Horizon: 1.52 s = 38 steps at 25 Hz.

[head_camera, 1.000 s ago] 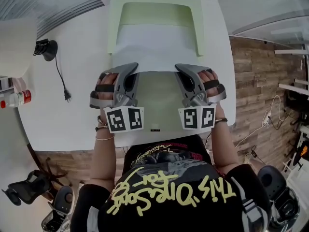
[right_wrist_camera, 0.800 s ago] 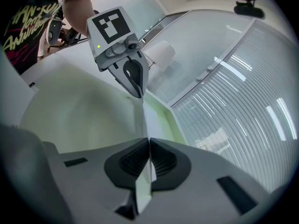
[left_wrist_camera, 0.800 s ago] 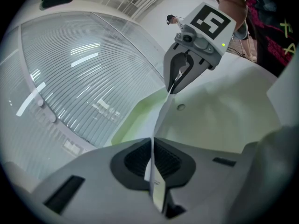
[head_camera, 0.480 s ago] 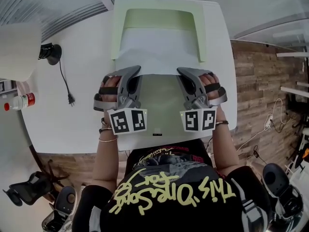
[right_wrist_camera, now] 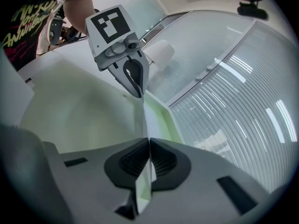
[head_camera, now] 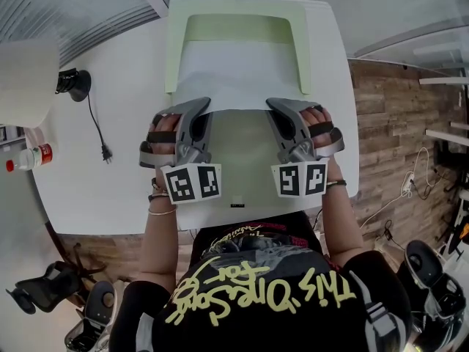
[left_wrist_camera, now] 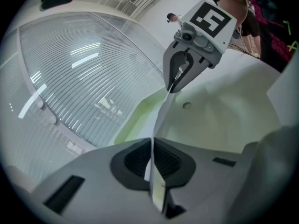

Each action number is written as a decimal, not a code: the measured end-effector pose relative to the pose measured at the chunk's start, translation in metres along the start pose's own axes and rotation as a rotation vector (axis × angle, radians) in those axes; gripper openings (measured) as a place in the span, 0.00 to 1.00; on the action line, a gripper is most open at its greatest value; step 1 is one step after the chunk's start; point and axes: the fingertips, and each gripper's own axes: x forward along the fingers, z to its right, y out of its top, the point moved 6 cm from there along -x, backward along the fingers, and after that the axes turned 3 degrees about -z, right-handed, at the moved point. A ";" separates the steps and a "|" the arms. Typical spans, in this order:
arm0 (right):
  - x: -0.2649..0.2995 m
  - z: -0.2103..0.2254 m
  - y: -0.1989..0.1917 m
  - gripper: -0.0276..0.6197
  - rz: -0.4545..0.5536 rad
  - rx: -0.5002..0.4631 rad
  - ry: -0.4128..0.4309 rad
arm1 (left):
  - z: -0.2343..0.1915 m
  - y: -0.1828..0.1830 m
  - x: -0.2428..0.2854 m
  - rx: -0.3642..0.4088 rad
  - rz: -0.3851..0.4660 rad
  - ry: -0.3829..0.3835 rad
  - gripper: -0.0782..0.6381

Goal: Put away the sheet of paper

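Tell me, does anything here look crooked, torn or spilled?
Nothing stands out. The sheet of paper lies square in the pale green folder with no tear showing, its near edge pinched by the left tongs and the right tongs. The only loose thing is an unplugged black cable on the white table, off to the left.

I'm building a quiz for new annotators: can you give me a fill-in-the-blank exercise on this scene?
The left gripper and the right gripper are both shut on the near edge of the ____.
The folder beneath it is light ____.
The black cable lies on the table at the person's ____.
Missing: sheet of paper; green; left.
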 end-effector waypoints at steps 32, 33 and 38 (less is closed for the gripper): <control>0.013 0.016 -0.003 0.05 0.006 -0.062 0.003 | -0.018 0.007 0.017 0.054 -0.060 0.048 0.12; 0.013 0.016 -0.003 0.05 0.006 -0.062 0.004 | -0.018 0.007 0.018 0.060 -0.063 0.047 0.12; 0.016 0.019 -0.004 0.05 -0.005 -0.069 0.003 | -0.020 0.008 0.022 0.077 -0.077 0.045 0.12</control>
